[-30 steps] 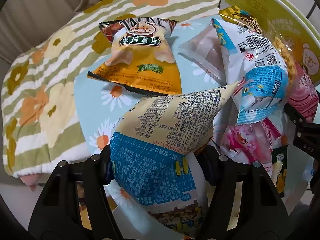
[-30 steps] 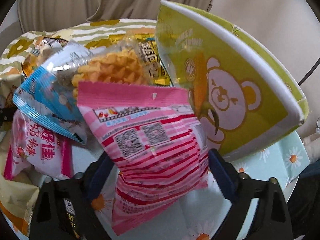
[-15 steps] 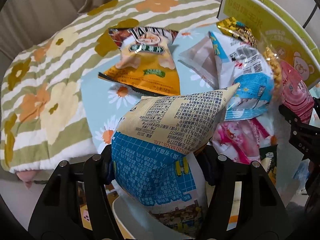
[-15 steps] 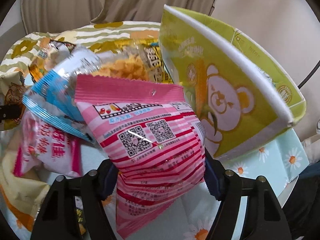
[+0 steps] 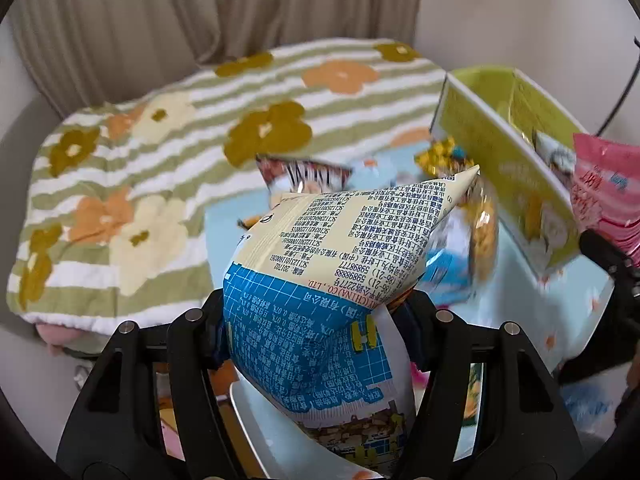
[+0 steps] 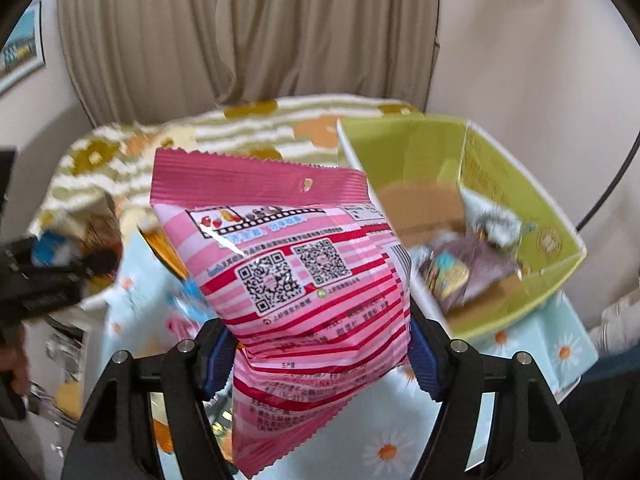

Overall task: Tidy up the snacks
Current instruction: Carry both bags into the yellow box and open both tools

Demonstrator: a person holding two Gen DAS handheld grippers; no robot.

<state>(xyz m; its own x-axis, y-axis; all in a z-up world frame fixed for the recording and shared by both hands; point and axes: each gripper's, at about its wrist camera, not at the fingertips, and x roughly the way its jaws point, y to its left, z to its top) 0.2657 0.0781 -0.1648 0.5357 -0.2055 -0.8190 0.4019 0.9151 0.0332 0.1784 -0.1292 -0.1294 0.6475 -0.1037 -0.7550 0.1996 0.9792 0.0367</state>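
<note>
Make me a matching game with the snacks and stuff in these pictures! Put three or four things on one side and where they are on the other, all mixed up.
Things:
1. pink striped packet
2. blue and cream packet
3. green box
4. flowery blanket

Places or states:
A. open at the top, with a few snacks inside
B. squeezed in the left gripper
C. spread out at the back, in front of the curtain
D. squeezed in the right gripper

Pairs: 1-D, 2-B, 3-A, 4-C
</note>
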